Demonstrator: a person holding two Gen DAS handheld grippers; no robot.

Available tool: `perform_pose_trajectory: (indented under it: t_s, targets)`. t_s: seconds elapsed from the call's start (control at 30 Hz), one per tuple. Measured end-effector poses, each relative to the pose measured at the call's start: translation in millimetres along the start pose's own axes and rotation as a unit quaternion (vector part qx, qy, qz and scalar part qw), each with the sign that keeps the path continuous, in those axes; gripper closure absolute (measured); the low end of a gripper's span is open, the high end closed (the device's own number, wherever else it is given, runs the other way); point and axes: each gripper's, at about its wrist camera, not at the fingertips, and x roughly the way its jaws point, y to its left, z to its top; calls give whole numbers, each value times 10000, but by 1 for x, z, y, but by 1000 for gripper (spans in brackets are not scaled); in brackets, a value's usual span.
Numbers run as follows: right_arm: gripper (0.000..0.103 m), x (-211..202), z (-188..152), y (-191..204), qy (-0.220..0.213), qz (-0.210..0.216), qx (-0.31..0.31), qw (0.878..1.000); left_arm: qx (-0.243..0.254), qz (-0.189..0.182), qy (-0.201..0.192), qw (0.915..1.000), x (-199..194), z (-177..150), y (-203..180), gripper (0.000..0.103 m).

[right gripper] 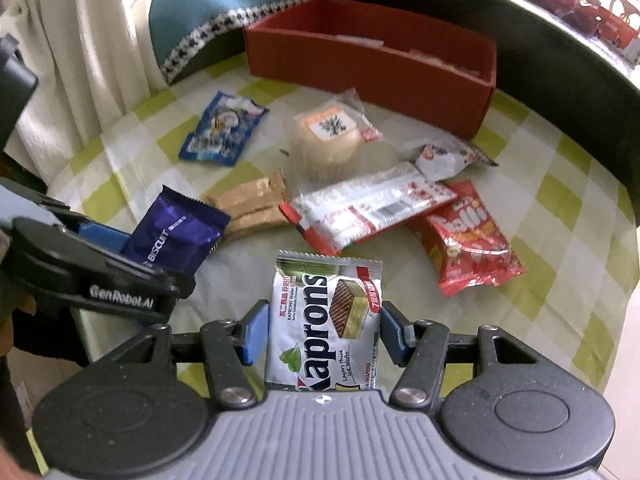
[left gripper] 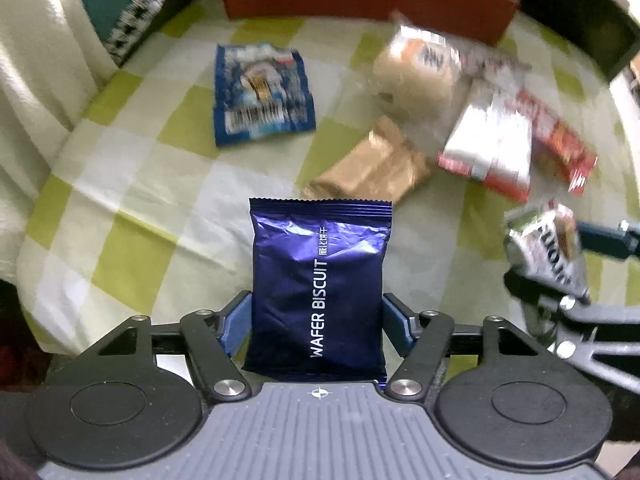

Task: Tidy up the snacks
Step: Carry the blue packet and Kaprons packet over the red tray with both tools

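My left gripper (left gripper: pixel 318 320) is clamped on a dark purple foil wafer biscuit packet (left gripper: pixel 318 284), its blue pads pressing both sides, and the packet stands upright between them. My right gripper (right gripper: pixel 322 330) is clamped the same way on a white Kaprons wafer packet (right gripper: pixel 326 320), which sticks straight out ahead of the fingers. From the right wrist, the left gripper sits just off to the left with its purple packet angled toward the middle of the table.

Ahead of both tools lies a green-and-white checked tablecloth (right gripper: pixel 540 160) with the loose snacks on it. Straight beyond my right gripper are a gold foil snack bar (right gripper: pixel 248 208), a long white-and-red wrapped packet (right gripper: pixel 368 208) and, to the right of that, a red candy bag (right gripper: pixel 472 240); the long packet overlaps the red bag's near end. Farther ahead sit a pale round cake in clear wrap (right gripper: pixel 324 140), a small crumpled white wrapper (right gripper: pixel 448 156) and, off to the left, a blue crinkled snack bag (right gripper: pixel 222 130). At the far edge stands an open red cardboard box (right gripper: pixel 372 68), some flat items showing inside it, too blurred to tell apart.
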Motion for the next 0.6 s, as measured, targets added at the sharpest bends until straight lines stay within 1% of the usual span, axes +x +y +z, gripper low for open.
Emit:
perform_pose_trajectory:
  t_s: [0.13,0.3,0.4,0.6]
  targets:
    - [44,-11,7,-2,-212,11,66,9998,-213,-116,-252,9994,-17,6,1,29]
    - [44,-25,25,-8,-586,-40,172,9981,-120,-130,-591,9981,-30,17,-6,29]
    - [44,-27,38,-15,-789,-61,293,9964,-163,-206,-727,9970,-31,30,-4,29]
    - [44,-19,60,-32,-889,-57,478,9949,-348,-311,-941,9945,-29,58,-1,29]
